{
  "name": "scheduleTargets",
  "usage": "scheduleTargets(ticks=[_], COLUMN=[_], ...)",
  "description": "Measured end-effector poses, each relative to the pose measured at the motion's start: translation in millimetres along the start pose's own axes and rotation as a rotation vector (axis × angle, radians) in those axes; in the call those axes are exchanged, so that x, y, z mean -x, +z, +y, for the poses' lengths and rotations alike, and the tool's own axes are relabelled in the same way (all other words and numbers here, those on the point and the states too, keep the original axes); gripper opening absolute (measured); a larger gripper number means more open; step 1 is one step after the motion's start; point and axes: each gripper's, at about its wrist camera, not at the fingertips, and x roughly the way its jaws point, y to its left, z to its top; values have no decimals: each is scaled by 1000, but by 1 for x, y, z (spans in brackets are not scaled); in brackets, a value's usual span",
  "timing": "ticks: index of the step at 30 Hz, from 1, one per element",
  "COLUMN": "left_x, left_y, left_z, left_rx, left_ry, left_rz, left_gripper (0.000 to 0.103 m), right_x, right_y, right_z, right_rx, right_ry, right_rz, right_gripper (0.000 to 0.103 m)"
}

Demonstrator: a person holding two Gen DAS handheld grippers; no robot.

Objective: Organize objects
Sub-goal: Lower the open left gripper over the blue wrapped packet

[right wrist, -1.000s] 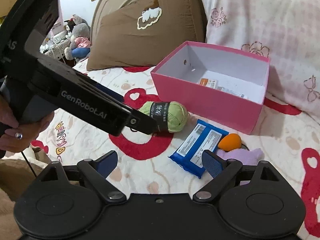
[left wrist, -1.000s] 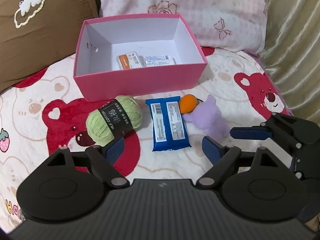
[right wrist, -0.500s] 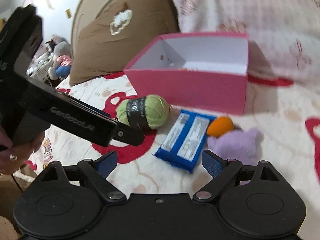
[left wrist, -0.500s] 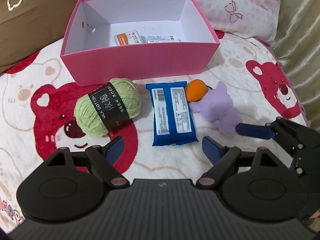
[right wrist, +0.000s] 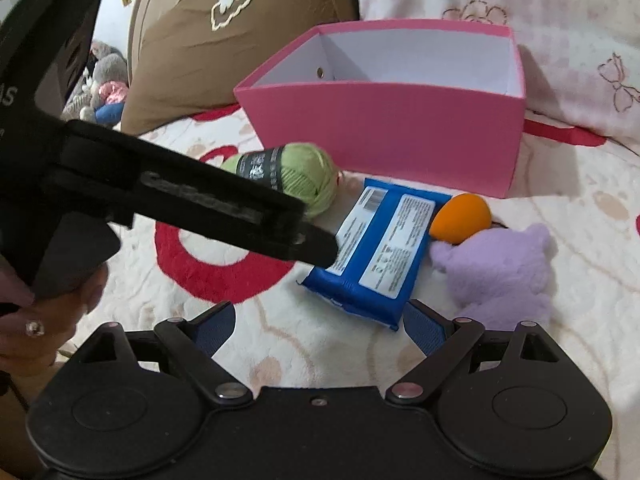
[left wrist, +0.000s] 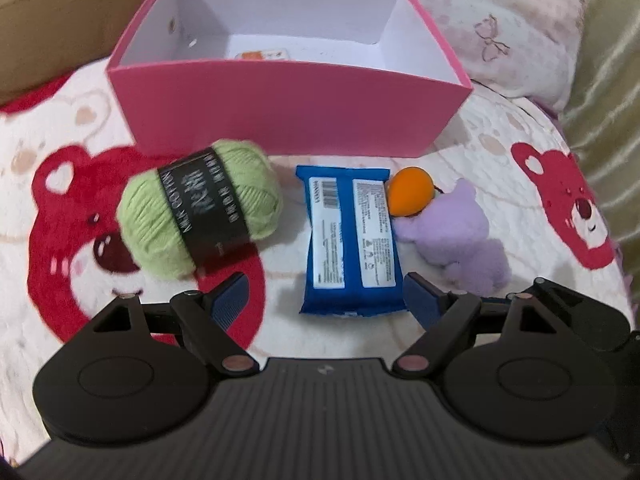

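A pink box [left wrist: 288,108] [right wrist: 392,136] stands open on the bed, with an orange-and-white packet [left wrist: 262,54] on its floor. In front of it lie a green yarn ball [left wrist: 200,208] [right wrist: 304,176], a blue wipes pack [left wrist: 350,240] [right wrist: 380,248], an orange egg-shaped thing [left wrist: 410,192] [right wrist: 460,218] and a purple plush [left wrist: 460,240] [right wrist: 504,276]. My left gripper [left wrist: 326,298] is open just short of the blue pack. My right gripper [right wrist: 320,320] is open too, near the pack's closest corner. Nothing sits between either pair of fingers.
A bear-print blanket [left wrist: 80,208] covers the bed. A brown pillow [right wrist: 224,40] and a pink floral pillow [right wrist: 520,12] lean behind the box. The left gripper's body [right wrist: 180,196], held by a hand [right wrist: 36,320], crosses the right wrist view. Stuffed toys [right wrist: 100,92] sit far left.
Both grippers have come down toward the bed, so the yarn, blue pack and plush look bigger and nearer. The box floor is now mostly hidden behind its front wall.
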Motion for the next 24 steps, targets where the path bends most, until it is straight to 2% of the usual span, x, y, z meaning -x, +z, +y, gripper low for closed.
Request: scheduleTargets(ticks=[8,11,14,16,21,24], left_x=[-10,-15,-19,-20,-24,-29], left_y=[-3,0,-2,-3,-1,-3], left_z=[-9,-1,2,3,10,12], left_rx=[-79,-14,-12,-34,-14,-11], left_ry=[8,-57,-55,-51,-82,-92], left_rz=[-69,-60,-51,-53,-71,-65], left_gripper=[82,84,83,82,82,82], right_x=[-11,-15,-18,-16,-14,-27], right_y=[-2,-7,-14,-7,20,23], right_z=[-8,-14,-24,-24,-21,-25], right_rx=[2,10,8,48,150,139], right_ry=[-14,-35,-43,-65,-7,7], right_rz=[-8,-5,30,56,94,132], right_gripper=[93,93,93,93,93,93])
